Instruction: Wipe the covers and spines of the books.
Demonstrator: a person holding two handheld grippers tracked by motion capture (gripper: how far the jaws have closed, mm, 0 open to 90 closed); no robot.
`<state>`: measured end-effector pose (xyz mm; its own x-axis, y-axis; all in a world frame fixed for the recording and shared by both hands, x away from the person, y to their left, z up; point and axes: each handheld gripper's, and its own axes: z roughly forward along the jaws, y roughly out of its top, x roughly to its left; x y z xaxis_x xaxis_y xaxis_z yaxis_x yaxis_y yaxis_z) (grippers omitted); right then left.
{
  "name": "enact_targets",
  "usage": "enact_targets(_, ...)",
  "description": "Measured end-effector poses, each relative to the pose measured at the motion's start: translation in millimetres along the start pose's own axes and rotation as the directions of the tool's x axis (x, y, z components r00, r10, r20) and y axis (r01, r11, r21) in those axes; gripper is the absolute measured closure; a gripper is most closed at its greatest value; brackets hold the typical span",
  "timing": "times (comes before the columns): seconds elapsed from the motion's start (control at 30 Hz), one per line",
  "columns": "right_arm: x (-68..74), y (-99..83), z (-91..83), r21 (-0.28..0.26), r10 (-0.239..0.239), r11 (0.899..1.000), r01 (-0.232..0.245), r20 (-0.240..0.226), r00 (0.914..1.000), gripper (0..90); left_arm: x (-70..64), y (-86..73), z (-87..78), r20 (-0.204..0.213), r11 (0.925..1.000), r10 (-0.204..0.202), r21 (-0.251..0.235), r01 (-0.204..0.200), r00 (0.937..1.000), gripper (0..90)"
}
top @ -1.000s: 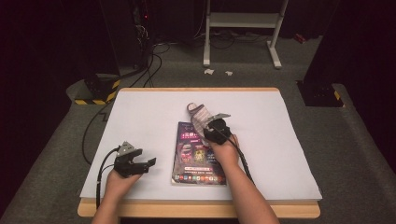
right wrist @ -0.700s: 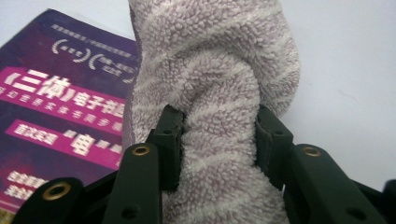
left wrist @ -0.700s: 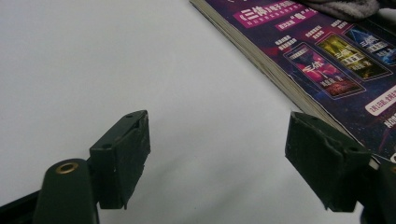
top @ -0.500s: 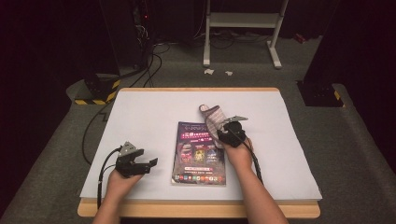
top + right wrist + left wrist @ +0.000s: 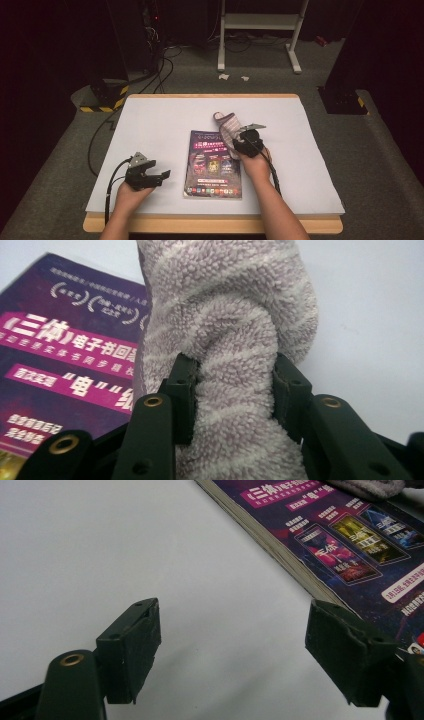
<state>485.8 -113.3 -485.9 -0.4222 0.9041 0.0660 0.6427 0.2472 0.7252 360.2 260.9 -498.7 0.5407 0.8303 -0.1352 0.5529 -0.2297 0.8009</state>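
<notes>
Right gripper view: right gripper (image 5: 234, 390) clamps the striped towel (image 5: 235, 325) between its jaws, towel bunched over the book's (image 5: 65, 355) right edge. Left gripper (image 5: 150, 176) rests left of the book, jaws spread, holding nothing.

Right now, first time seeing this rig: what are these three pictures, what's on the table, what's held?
No robot here: a person holds a hand-held two-jaw gripper in each hand. The high view looks down on the white-covered table from the person's side. The other two pictures come from cameras riding on the grippers, looking along their black jaws. A purple book lies flat on the table. The right gripper is shut on a fluffy striped cloth that partly overlaps the book's far right corner. The left gripper is open, holding nothing, beside the book's edge.
</notes>
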Motion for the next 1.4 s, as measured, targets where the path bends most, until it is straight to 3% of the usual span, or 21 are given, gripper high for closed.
enact_targets(0.2, -5.9, 3.0, -26.0, -0.049, -0.026, 0.998, 0.027, 0.011, 0.9996, 62.3, -2.0, 1.2, 0.1, 0.009, 1.0, 0.003, -0.002, -0.003, 1.0, 23.0)
enact_targets(0.37, -18.4, -7.2, -51.5, -0.075, -0.031, 0.997, 0.034, 0.037, 0.9988, 62.2, -7.2, 3.0, 0.6, 0.02, 1.0, 0.006, -0.004, -0.006, 0.9998, 23.4)
enact_targets(0.57, -43.2, -37.2, -79.0, -0.088, 0.015, 0.996, -0.007, 0.082, 0.9965, 62.0, -16.7, 4.7, 4.4, 0.035, 0.9997, 0.024, 0.005, -0.024, 0.9991, 23.7)
enact_targets(0.83, -75.2, -78.1, -105.8, -0.072, 0.076, 0.995, -0.066, 0.141, 0.9871, 61.6, -30.3, 6.7, 11.6, 0.048, 0.9986, 0.049, 0.019, -0.05, 0.9976, 24.0)
enact_targets(1.07, -82.4, -106.0, -103.6, -0.044, 0.076, 0.997, -0.07, 0.158, 0.9845, 58.3, -48.7, 8.6, 18.7, 0.086, 0.9978, 0.061, 0.02, -0.063, 0.9944, 24.9)
enact_targets(1.27, -82.2, -107.0, -102.0, -0.042, 0.061, 0.998, -0.055, 0.158, 0.9856, 54.7, -63.4, 8.6, 27.8, 0.099, 0.9944, 0.083, 0.057, -0.088, 0.9917, 25.3)
enact_targets(1.4, -83.5, -106.4, -104.2, -0.045, 0.077, 0.996, -0.071, 0.147, 0.9862, 44.9, -69.6, 8.1, 31.2, 0.095, 0.993, 0.089, 0.069, -0.096, 0.9915, 25.2)
